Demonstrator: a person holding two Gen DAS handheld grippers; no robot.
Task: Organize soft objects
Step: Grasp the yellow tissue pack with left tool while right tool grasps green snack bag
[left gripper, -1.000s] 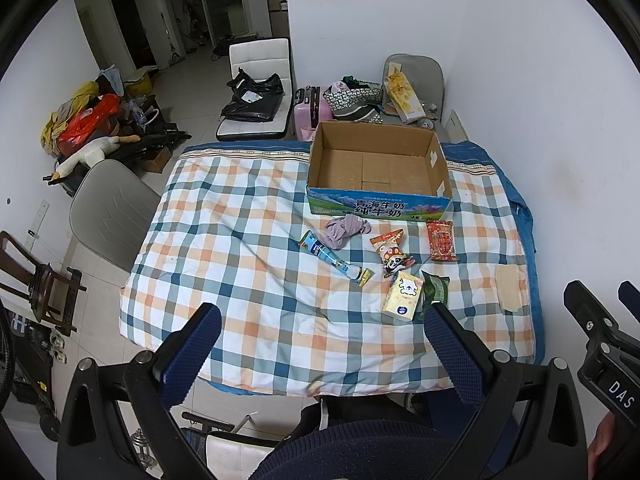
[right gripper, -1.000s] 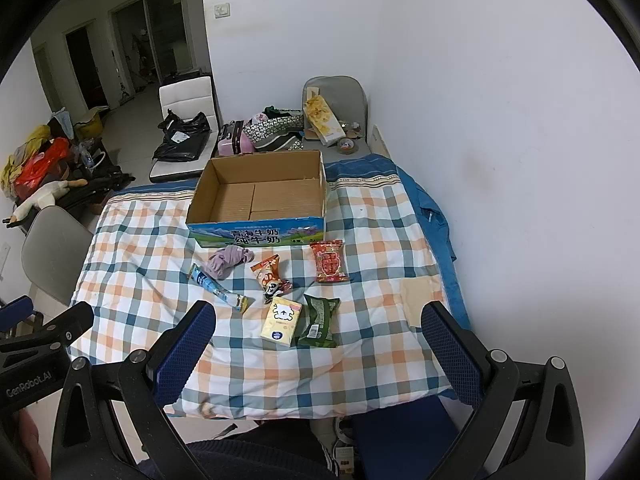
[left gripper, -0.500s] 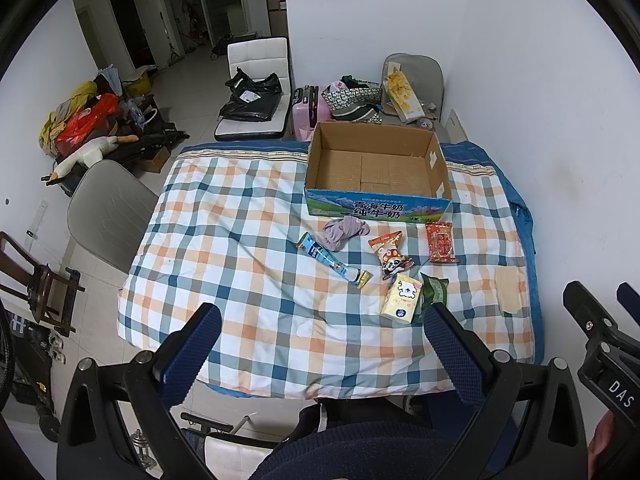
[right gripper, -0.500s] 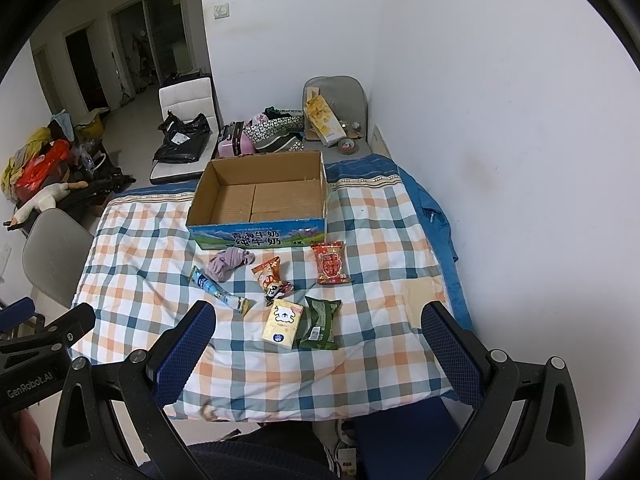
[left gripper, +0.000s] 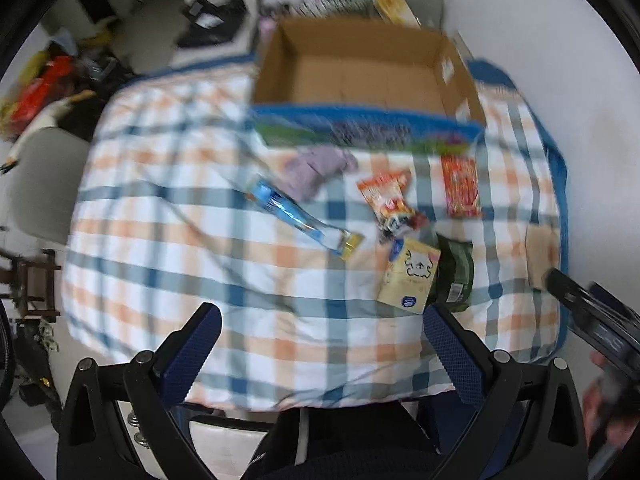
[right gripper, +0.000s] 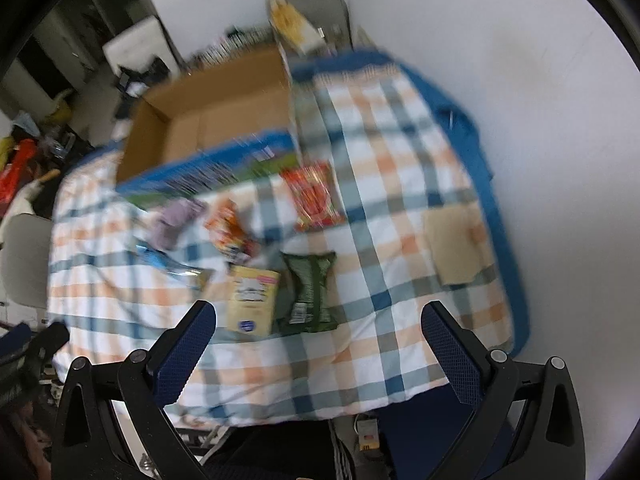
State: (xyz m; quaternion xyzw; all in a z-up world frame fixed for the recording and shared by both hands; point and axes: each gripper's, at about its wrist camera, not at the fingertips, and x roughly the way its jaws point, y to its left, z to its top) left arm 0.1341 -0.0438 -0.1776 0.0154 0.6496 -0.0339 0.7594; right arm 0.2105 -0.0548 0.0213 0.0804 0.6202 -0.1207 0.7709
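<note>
Both tools are spread wide and hold nothing: the left tool (left gripper: 320, 344) hangs over the near edge of the table (left gripper: 160, 240), and the right tool (right gripper: 318, 340) hangs over the same edge nearer the right corner, both well short of the goods. Closest to them lie a yellow carton (right gripper: 252, 300) and a green packet (right gripper: 310, 286), side by side and touching; the carton looks light but stiff, so its long sides would suit the pads, while the packet is crinkly film that likely slips, best pinched at a sealed end. Farther in are an orange snack bag (left gripper: 386, 198), a red packet (left gripper: 460, 186) and a long blue wrapper (left gripper: 300, 218), all probably light and yielding. The purple cloth (left gripper: 316, 166), bunched just in front of the cardboard box (left gripper: 368, 130) at the far edge, should crush easily; a pinch on its raised middle looks safest.
</note>
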